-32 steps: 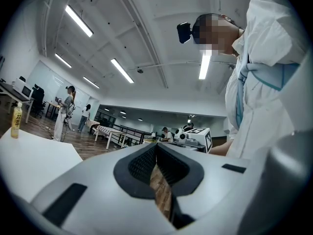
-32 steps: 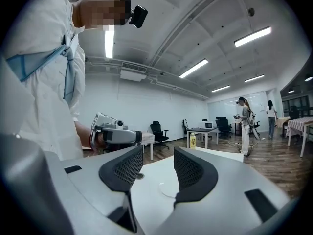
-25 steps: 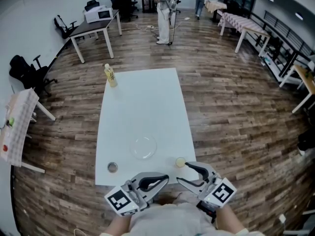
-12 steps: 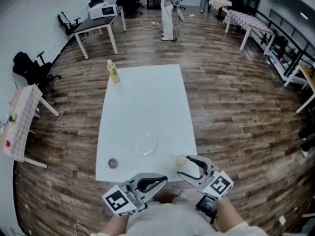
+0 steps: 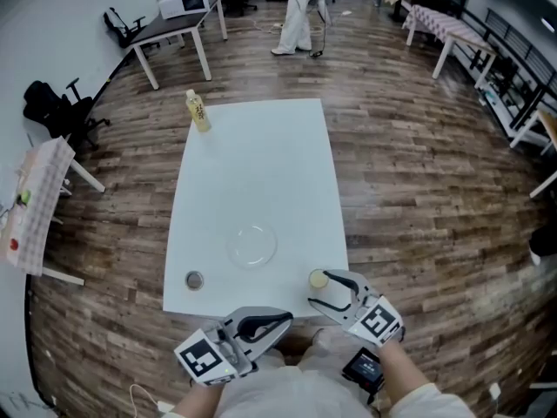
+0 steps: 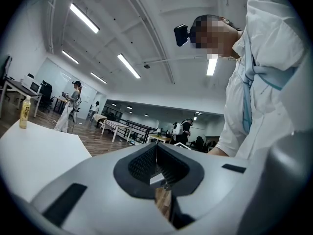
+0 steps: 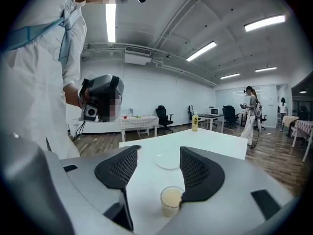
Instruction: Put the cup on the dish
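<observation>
A small clear cup (image 5: 318, 279) of pale liquid stands near the white table's (image 5: 261, 172) front right corner. The clear glass dish (image 5: 252, 245) lies to its left, a little farther in. My right gripper (image 5: 318, 290) is open, and the cup sits by its far finger, untouched. In the right gripper view the cup (image 7: 171, 199) stands low between the fingers, close to the right finger (image 7: 198, 173), with the dish (image 7: 168, 161) beyond. My left gripper (image 5: 285, 317) hovers off the front edge, shut and empty; its pads (image 6: 168, 165) meet.
A small grey round thing (image 5: 194, 279) sits near the front left corner. A yellow bottle (image 5: 199, 111) stands at the far left corner. Desks, chairs (image 5: 52, 111) and a standing person (image 5: 296, 16) are across the wooden floor.
My right gripper has moved forward over the table edge to the cup and its jaws have widened. The left gripper has stayed shut below the edge.
</observation>
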### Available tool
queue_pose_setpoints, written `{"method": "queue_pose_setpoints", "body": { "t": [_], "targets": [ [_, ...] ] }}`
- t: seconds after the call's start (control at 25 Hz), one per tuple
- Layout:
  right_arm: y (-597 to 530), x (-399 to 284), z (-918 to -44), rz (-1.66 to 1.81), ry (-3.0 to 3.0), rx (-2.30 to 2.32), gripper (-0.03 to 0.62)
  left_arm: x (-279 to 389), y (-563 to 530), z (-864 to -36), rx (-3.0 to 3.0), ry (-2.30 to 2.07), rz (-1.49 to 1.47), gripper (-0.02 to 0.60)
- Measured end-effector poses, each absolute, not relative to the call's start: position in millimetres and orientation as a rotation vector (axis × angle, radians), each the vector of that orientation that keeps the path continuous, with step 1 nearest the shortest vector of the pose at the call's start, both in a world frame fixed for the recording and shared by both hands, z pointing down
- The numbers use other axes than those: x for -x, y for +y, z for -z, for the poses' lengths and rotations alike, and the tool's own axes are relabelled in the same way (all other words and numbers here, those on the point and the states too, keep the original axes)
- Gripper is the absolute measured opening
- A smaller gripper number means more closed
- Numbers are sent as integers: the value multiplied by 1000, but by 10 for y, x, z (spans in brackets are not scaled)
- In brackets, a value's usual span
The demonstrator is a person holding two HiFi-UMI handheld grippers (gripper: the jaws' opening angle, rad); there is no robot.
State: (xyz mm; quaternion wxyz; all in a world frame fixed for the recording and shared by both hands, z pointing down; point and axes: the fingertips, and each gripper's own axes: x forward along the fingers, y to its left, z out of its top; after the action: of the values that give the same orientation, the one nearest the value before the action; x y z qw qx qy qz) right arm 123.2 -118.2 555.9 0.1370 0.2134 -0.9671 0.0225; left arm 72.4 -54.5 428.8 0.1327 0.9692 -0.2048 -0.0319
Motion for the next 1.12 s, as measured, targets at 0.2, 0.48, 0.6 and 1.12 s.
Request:
{"method": "queue_pose_setpoints", "body": {
  "t": [0.2, 0.48, 0.6, 1.12],
  "targets": [
    [-1264, -1258, -5723, -88, -2784, -631, 276, -723, -548, -4298, -2804, -614, 90, 5],
    [-1355, -1300, -6068, -109, -2726, -607, 276, -710, -548, -4427, -2777, -635, 69, 5],
    [-1369, -1312, -6216, -111, -2686, -591, 276, -717, -545, -4454, -2771, -632, 60, 5],
    [-1425, -1315, -6663, -115, -2571, -551, 276, -744, -531, -4514, -2764, -612, 49, 5]
  ]
}}
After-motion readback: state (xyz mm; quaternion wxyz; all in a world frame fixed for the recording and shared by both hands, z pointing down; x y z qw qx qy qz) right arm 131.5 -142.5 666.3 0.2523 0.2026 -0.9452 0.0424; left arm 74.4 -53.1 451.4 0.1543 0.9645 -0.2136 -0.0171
